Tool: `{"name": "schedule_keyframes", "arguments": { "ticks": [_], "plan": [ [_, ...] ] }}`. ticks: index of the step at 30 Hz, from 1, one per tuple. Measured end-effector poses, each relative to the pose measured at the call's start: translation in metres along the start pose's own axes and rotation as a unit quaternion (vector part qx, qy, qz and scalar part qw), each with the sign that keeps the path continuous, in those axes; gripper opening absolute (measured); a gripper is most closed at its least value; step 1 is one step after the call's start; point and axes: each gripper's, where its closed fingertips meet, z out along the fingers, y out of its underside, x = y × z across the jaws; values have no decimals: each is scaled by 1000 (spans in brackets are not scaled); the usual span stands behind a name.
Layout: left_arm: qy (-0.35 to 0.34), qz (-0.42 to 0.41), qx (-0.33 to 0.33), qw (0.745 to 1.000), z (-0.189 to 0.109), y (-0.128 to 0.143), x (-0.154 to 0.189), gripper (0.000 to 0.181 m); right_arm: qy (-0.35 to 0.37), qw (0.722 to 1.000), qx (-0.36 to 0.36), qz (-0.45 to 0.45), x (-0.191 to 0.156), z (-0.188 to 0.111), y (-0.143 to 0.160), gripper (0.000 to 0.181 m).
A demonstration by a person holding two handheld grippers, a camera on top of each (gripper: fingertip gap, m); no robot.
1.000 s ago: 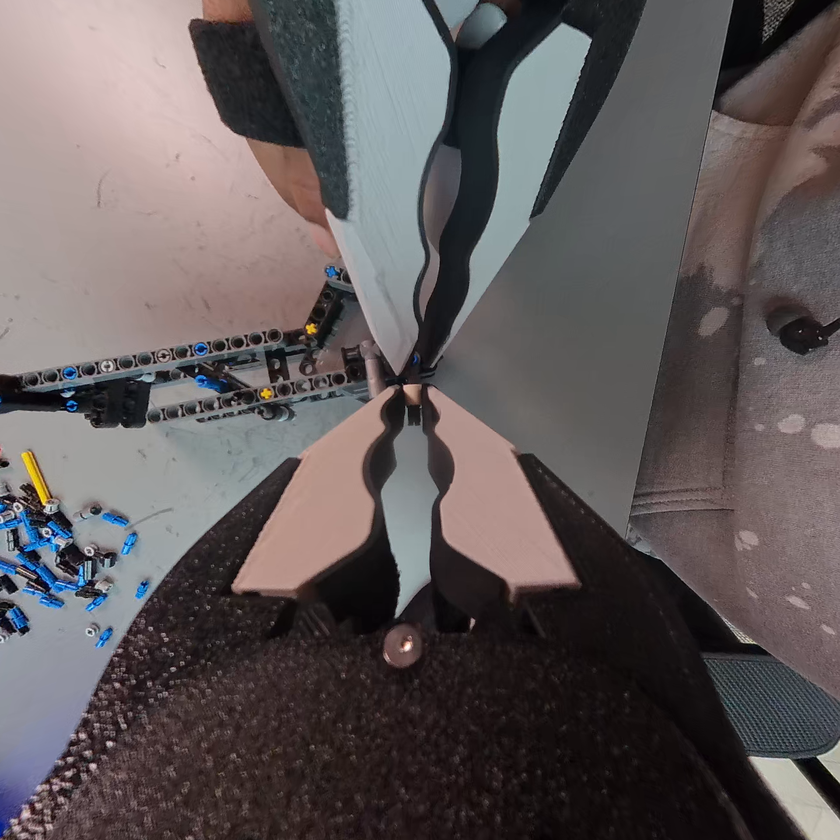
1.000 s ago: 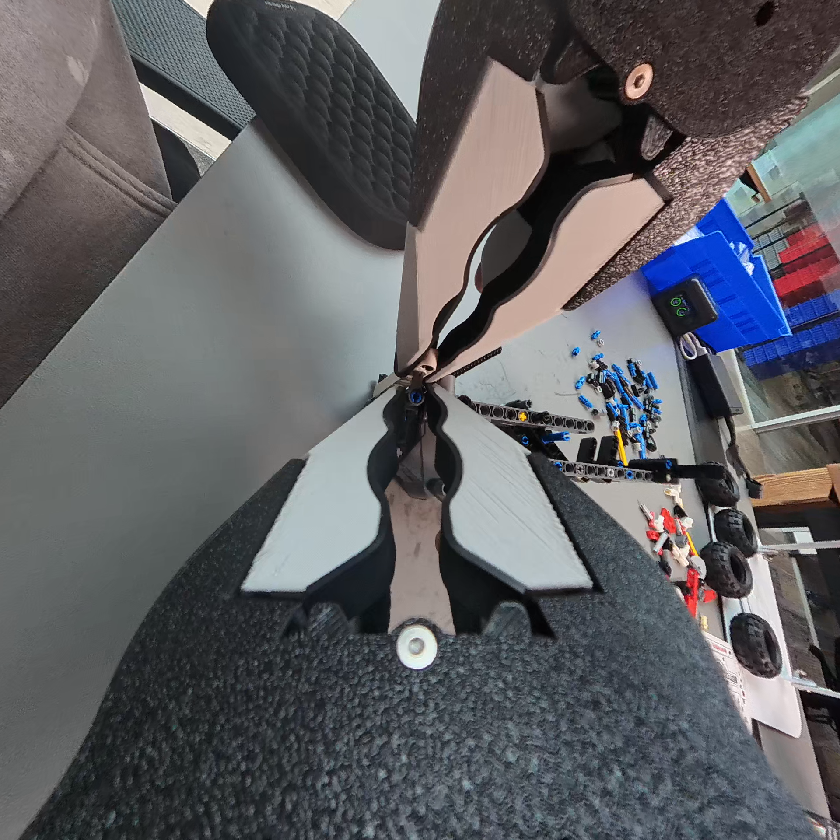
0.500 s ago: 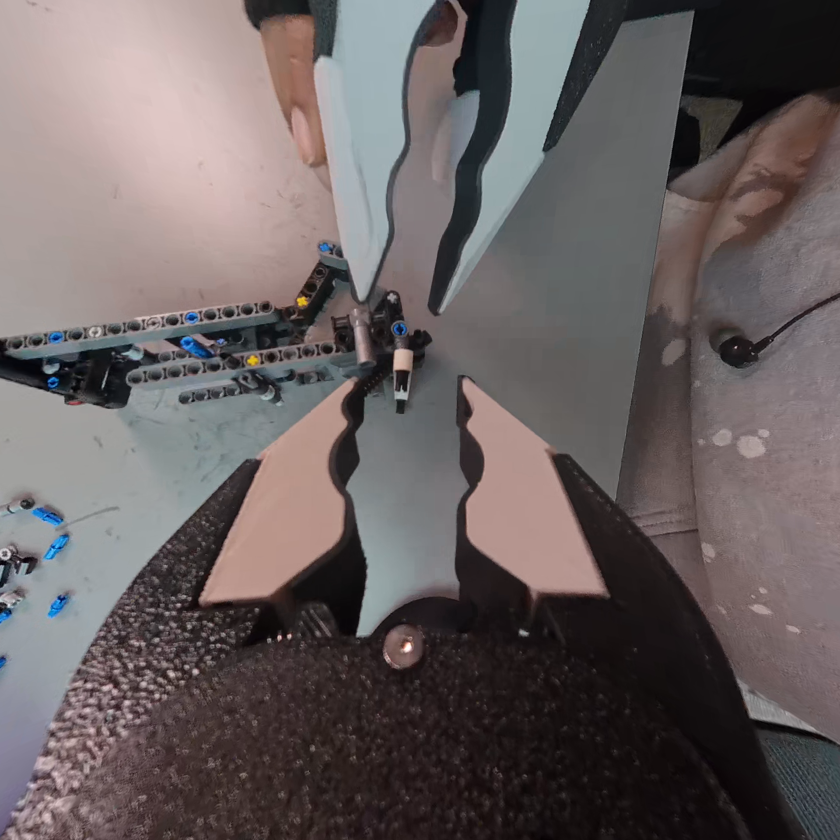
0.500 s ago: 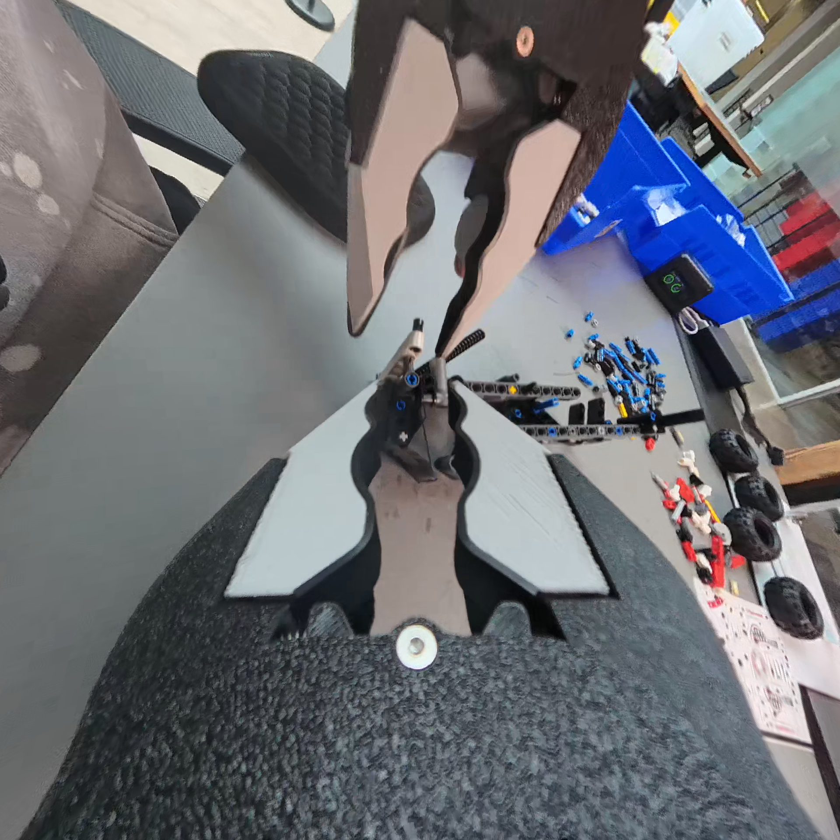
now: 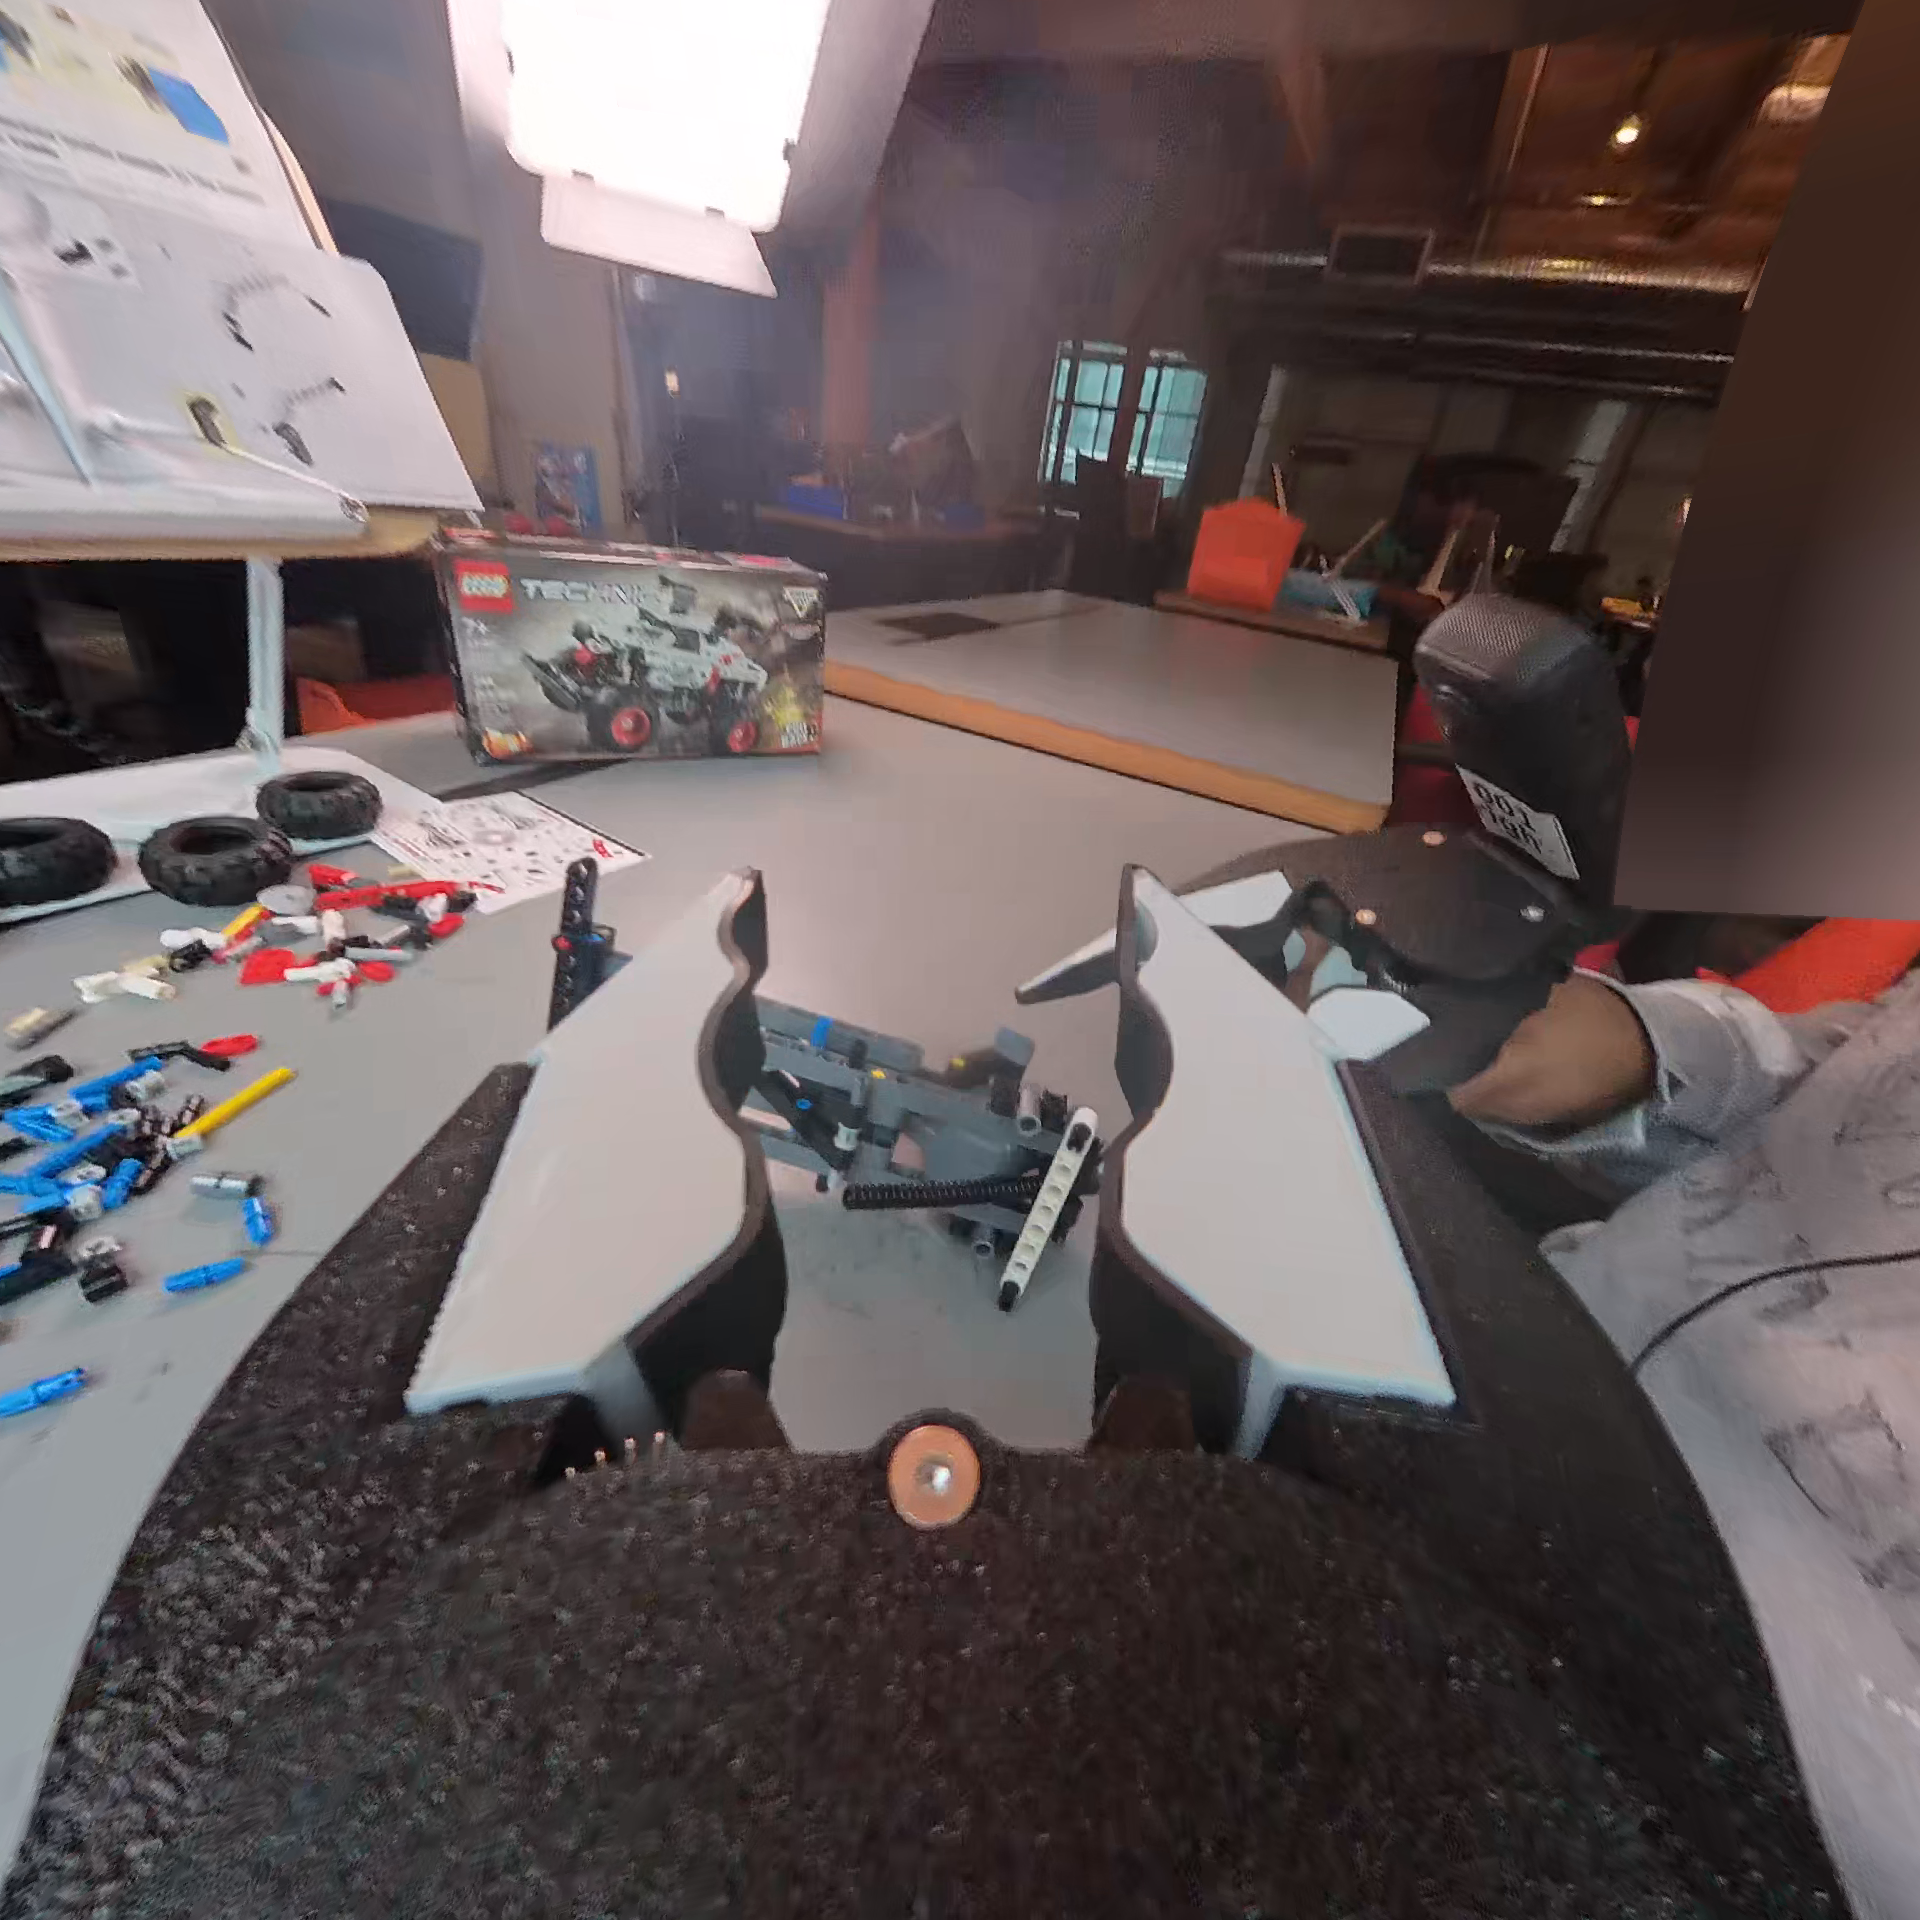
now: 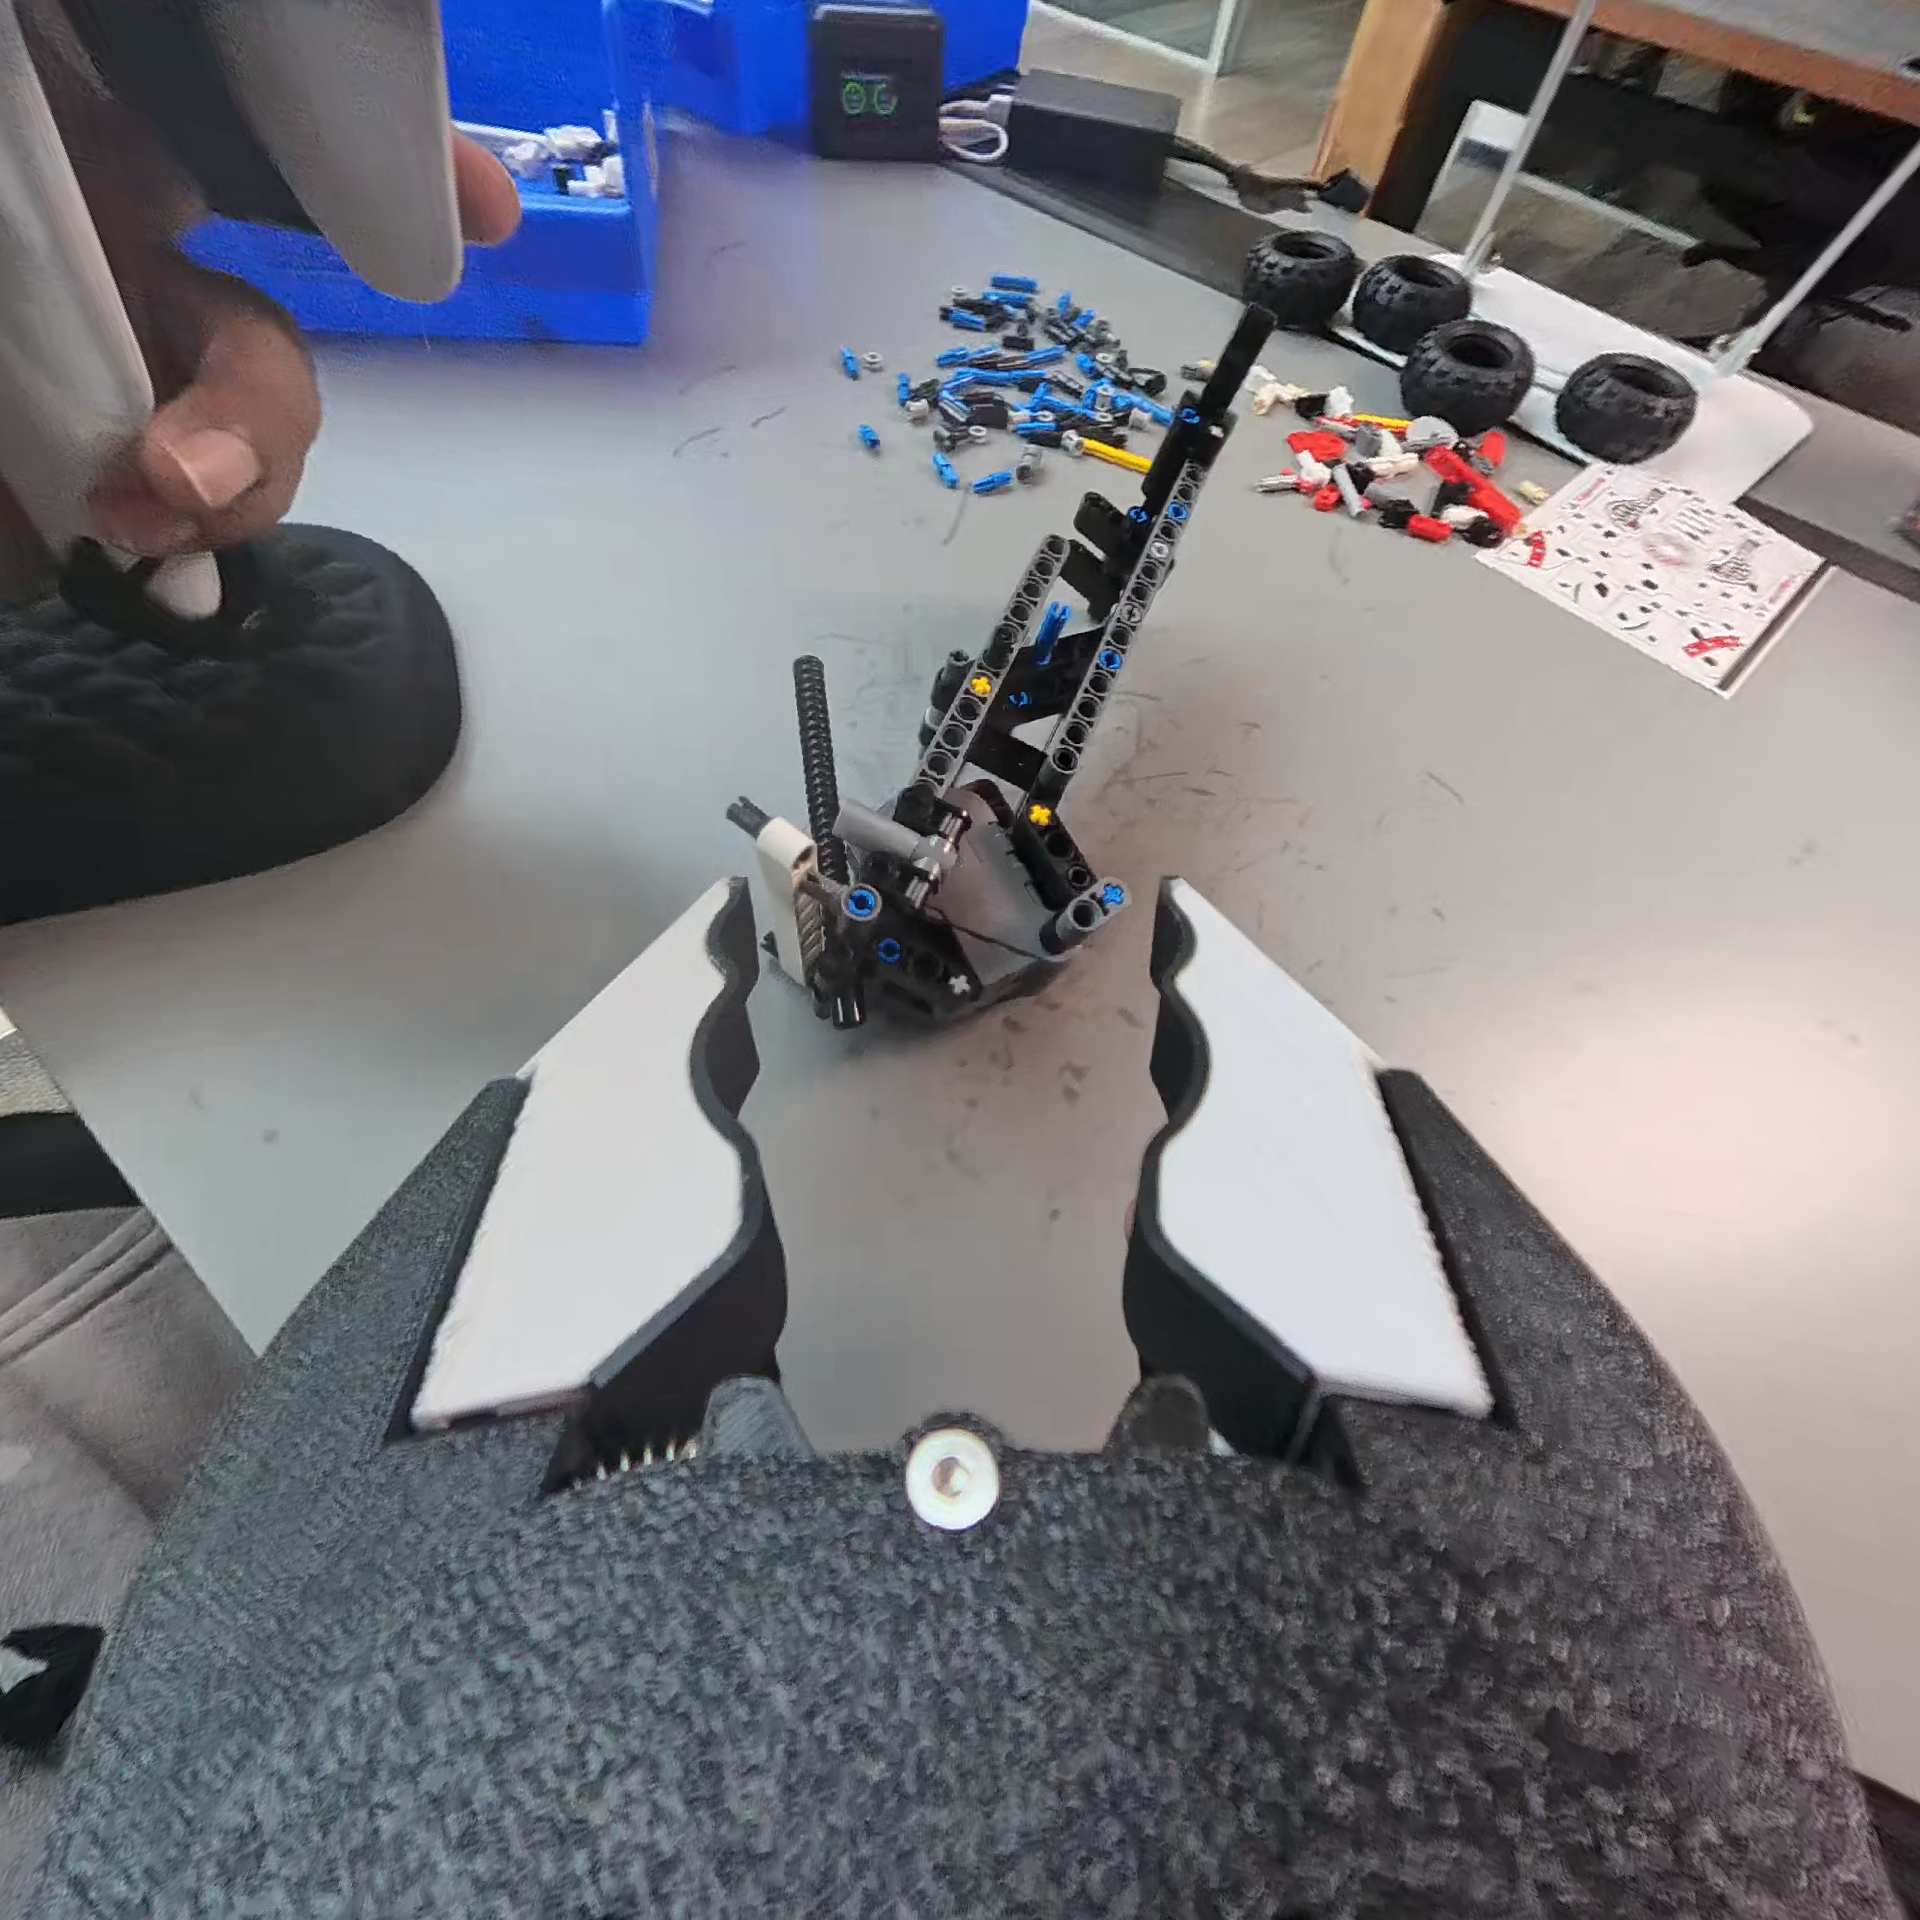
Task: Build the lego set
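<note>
The partly built lego frame point(image 5: 914, 1127) of grey and black beams rests on the grey table point(image 5: 987, 852), just beyond and between my left gripper's fingers. A white beam point(image 5: 1049, 1205) and a black ribbed rod point(image 5: 935, 1195) stick out of its near end. My left gripper point(image 5: 935, 904) is open and empty. In the right wrist view the frame point(image 6: 1049, 727) leans up and away, its near end just ahead of my right gripper point(image 6: 951, 899), which is open and empty. The right gripper's black body point(image 5: 1455, 914) shows held in a hand at the right.
Loose blue and black pins point(image 5: 94, 1143) point(image 6: 1029, 364), red and white pieces point(image 5: 322, 935) point(image 6: 1392, 473), black tyres point(image 6: 1465, 364) point(image 5: 213, 857), a sticker sheet point(image 6: 1652, 571) and the set's box point(image 5: 634, 655) lie farther back. Blue bins point(image 6: 561, 208) and a chair armrest point(image 6: 208, 727) are at the left. There is about 12 centimeters between the tips of the two grippers.
Both grippers were shut together on the frame's end; they have opened, let go and drawn back. The frame now rests on the table.
</note>
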Motion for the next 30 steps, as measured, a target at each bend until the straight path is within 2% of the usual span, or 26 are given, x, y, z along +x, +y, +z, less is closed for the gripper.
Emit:
{"name": "schedule_keyframes", "arguments": {
  "ticks": [4,8,13,14,16,17,19,20,22,24,26,30],
  "plan": [
    [-31,26,21,999,-9,-9,-10,59,57,997,17,-43,-8,-3,-11,62],
    [-39,21,18,999,-19,-9,-13,58,55,996,-7,-69,-24,-2,-2,50],
    [-61,39,12,997,-32,-7,-14,58,42,996,-17,-76,-18,0,6,25],
    [-61,41,6,997,-33,-5,-15,59,29,996,-23,-79,-15,-1,8,19],
    [-60,42,-8,997,-35,-1,-17,59,-22,992,-26,-117,-7,-3,10,19],
    [-57,41,-17,997,-36,1,-18,59,-39,988,-32,-143,4,-6,13,18],
    [-54,43,-39,997,-34,7,-21,60,-24,985,-60,-158,45,-8,18,7],
    [-55,48,-51,996,-33,10,-22,61,-42,985,-59,-157,55,-10,18,9],
    [-60,60,-72,994,-30,16,-25,64,-112,985,-48,-125,51,-19,16,33],
    [-69,73,-87,991,-25,21,-30,66,-110,984,-48,-129,61,-20,20,49],
    [-82,86,-102,988,-20,27,-40,69,-102,984,-50,-138,73,-15,24,52],
    [-85,92,-145,981,-5,37,-68,75,-155,984,-36,-83,60,0,16,53]
  ]
}}
